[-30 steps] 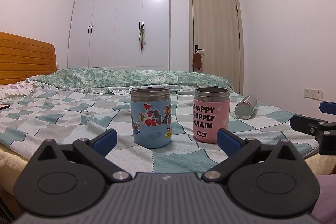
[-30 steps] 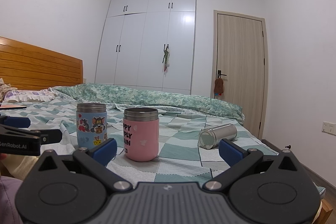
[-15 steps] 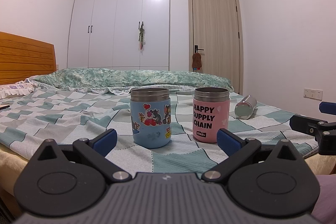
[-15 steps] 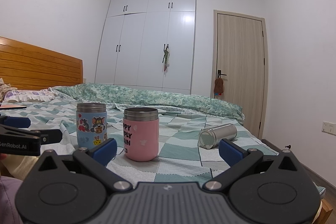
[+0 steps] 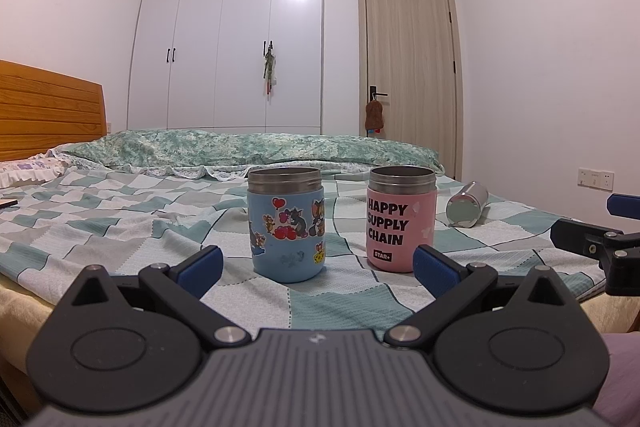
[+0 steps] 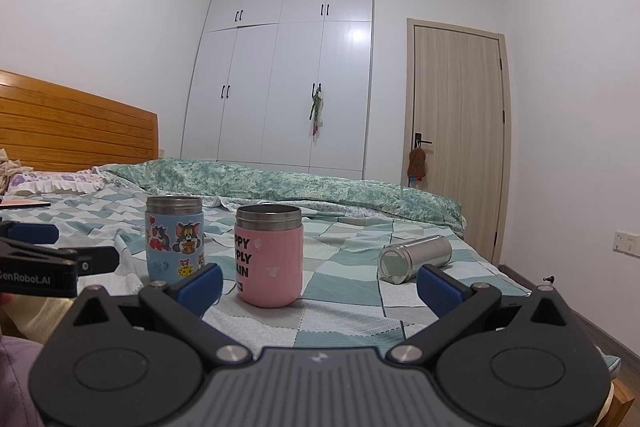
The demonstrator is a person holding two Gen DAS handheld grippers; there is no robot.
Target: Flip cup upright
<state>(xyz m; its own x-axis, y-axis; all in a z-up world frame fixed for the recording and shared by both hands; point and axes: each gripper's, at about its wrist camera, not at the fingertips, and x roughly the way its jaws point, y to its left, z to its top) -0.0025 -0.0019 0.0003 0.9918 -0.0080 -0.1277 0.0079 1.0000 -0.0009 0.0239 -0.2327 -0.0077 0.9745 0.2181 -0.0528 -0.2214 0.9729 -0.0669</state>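
A steel cup (image 6: 414,259) lies on its side on the checked bedspread, at the right; it also shows in the left wrist view (image 5: 467,205). A blue cartoon cup (image 5: 286,223) and a pink "HAPPY SUPPLY CHAIN" cup (image 5: 400,217) stand upright side by side; both show in the right wrist view, blue (image 6: 175,239) and pink (image 6: 269,255). My left gripper (image 5: 316,263) is open and empty in front of the two upright cups. My right gripper (image 6: 320,285) is open and empty, short of the pink cup and the lying steel cup.
The bed (image 5: 120,227) has a rolled green quilt (image 5: 248,149) at the back and a wooden headboard (image 5: 48,115) at the left. A wardrobe (image 5: 228,47) and a door (image 5: 412,75) stand behind. The bed's right edge lies just past the steel cup.
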